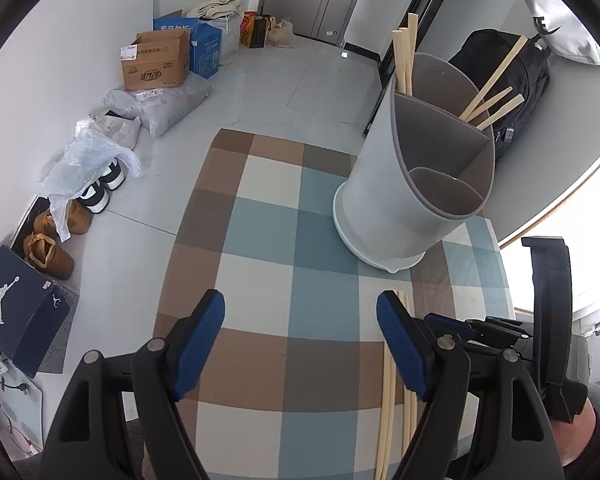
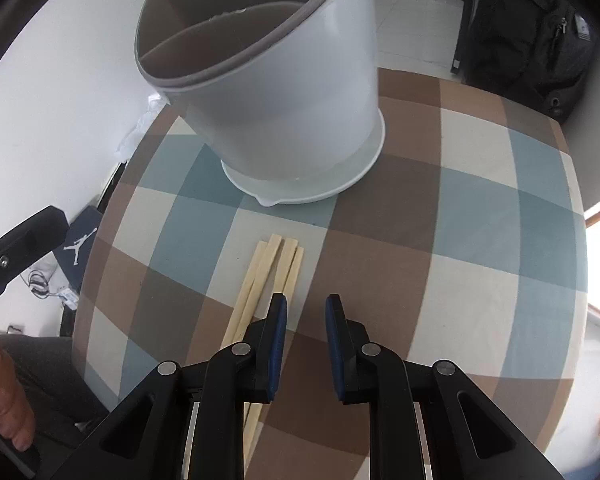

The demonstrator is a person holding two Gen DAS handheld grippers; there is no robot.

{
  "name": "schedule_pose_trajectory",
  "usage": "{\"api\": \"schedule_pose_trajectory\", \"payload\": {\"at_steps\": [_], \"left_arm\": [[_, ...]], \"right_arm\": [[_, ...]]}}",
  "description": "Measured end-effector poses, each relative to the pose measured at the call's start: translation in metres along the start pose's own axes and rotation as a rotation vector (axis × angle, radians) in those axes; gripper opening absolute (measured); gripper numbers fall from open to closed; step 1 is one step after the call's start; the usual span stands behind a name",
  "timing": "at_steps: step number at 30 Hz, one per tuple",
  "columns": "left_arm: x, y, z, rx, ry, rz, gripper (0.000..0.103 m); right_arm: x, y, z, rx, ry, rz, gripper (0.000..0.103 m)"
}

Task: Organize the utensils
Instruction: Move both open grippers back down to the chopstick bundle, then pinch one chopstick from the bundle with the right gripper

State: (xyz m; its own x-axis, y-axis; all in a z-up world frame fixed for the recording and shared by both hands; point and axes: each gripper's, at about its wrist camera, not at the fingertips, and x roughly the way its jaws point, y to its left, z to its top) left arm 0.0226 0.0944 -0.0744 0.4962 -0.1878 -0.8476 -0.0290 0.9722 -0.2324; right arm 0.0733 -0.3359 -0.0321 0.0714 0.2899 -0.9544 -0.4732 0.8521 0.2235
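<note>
A grey utensil holder (image 1: 380, 184) (image 2: 300, 100) with several compartments stands on a white saucer on the checked tablecloth (image 1: 260, 240) (image 2: 460, 240). Wooden chopsticks (image 1: 404, 52) stick out of its far compartments. Several loose chopsticks (image 2: 268, 272) (image 1: 390, 380) lie on the cloth in front of it. My right gripper (image 2: 306, 304) points down just right of them, jaws narrowly apart, nothing between the pads; its left finger (image 2: 278, 320) overlaps the rightmost chopstick. My left gripper (image 1: 302, 308) hovers wide open over bare cloth, the loose chopsticks beside its right finger (image 1: 396, 332).
The table's left edge drops to a floor with a cardboard box (image 1: 156, 64), shoes (image 1: 56, 248) and a dark shoe box (image 1: 20, 312). A black backpack (image 1: 512, 92) (image 2: 532, 40) sits behind the table. A person's hand (image 2: 8, 400) holds the left gripper.
</note>
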Motion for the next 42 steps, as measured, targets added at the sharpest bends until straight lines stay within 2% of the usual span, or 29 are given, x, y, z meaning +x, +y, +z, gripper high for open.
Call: {"api": "schedule_pose_trajectory", "payload": {"at_steps": [7,9,10,11,16,21,30,34,36,39,42], "left_arm": [[0.004,0.008,0.001,-0.050,0.034,-0.005,0.075],[0.003,0.010,0.001,-0.050,0.032,0.002,0.075],[0.003,0.011,0.001,-0.051,0.034,0.004,0.075],[0.004,0.013,0.001,-0.052,0.036,0.004,0.075],[0.003,0.016,0.000,-0.066,0.038,0.003,0.075],[0.005,0.020,0.001,-0.086,0.053,-0.011,0.075],[0.005,0.019,0.001,-0.078,0.059,-0.010,0.075],[0.005,0.022,0.000,-0.088,0.059,-0.007,0.075],[0.005,0.022,0.000,-0.089,0.060,-0.005,0.075],[0.008,0.022,-0.001,-0.083,0.067,0.000,0.075],[0.011,0.020,-0.003,-0.069,0.080,0.009,0.075]], "right_arm": [[0.001,0.004,0.003,0.012,0.040,-0.060,0.017],[0.001,0.004,0.003,0.006,0.049,-0.113,0.016],[0.003,0.004,0.004,0.007,0.064,-0.151,0.015],[0.003,0.003,0.005,0.012,0.061,-0.154,0.010],[-0.001,-0.004,0.006,0.079,0.040,-0.085,0.012],[0.002,0.006,0.006,0.057,0.041,-0.044,0.014],[0.002,0.034,0.002,-0.057,0.049,-0.207,0.013],[-0.007,0.025,0.007,0.018,0.036,-0.175,0.010],[-0.010,0.016,0.008,0.046,0.031,-0.159,0.005],[-0.016,0.006,0.010,0.096,0.019,-0.116,0.004],[-0.021,0.002,0.013,0.104,0.008,-0.111,0.004]]}}
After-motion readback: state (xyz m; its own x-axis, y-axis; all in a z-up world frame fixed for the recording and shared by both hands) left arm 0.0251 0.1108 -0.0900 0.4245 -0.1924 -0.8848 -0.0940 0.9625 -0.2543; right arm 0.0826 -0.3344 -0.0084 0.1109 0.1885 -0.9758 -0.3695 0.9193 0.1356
